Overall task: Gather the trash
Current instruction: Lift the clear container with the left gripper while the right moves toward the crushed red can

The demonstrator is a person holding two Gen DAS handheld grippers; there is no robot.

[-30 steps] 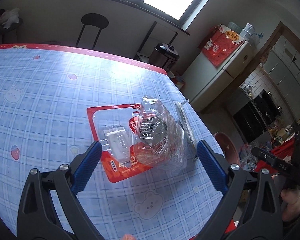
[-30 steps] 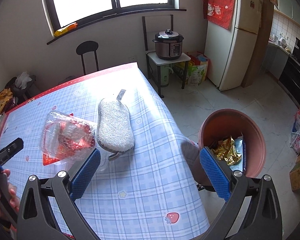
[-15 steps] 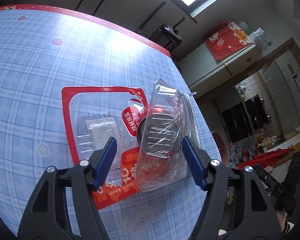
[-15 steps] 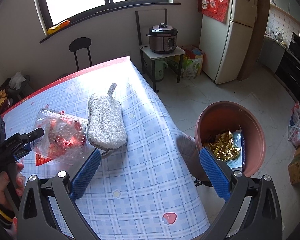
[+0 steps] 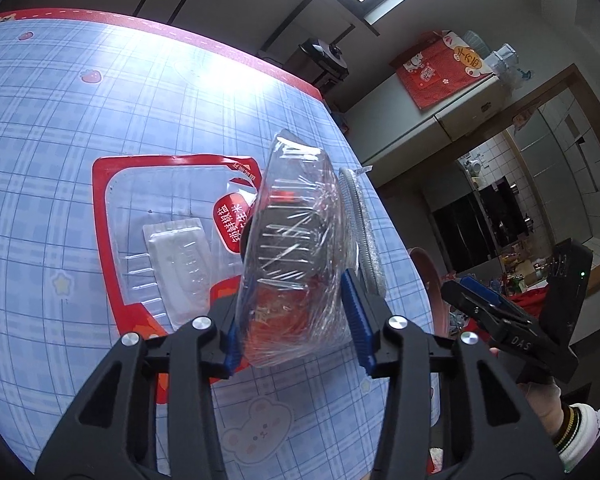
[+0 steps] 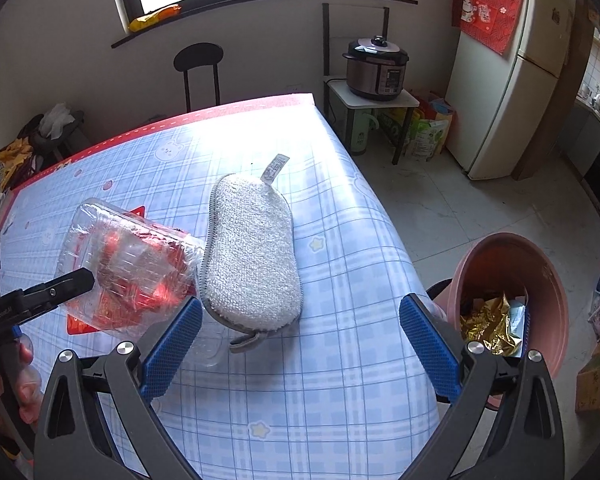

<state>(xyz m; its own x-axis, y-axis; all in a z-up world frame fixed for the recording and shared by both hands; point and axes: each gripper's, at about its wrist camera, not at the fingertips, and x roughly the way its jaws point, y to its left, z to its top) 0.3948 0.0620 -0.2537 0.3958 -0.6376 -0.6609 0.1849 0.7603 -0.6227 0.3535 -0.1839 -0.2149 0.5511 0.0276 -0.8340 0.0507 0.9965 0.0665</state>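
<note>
A crumpled clear plastic container [image 5: 296,248] stands on edge on the blue checked tablecloth, half over a flat red-bordered blister pack [image 5: 140,208]. My left gripper [image 5: 294,328] has the container between its blue pads; its jaws are closing and both pads touch the container's sides. In the right wrist view the same container [image 6: 132,264] sits left of a grey scrubbing pad [image 6: 252,252], with a left finger against its near side. My right gripper [image 6: 300,308] hangs open over the pad's near end with nothing between its pads.
A pink bin [image 6: 480,264] stands on the floor past the table's right edge, holding a gold wrapper [image 6: 488,324]. Beyond are a fridge [image 6: 500,92], a pressure cooker [image 6: 376,68] on a small stand, and a black stool [image 6: 198,60] behind the table.
The left jaws have narrowed from wide open to touching the container, and the left gripper has come down onto it. The right gripper has moved lower, towards the grey pad.
</note>
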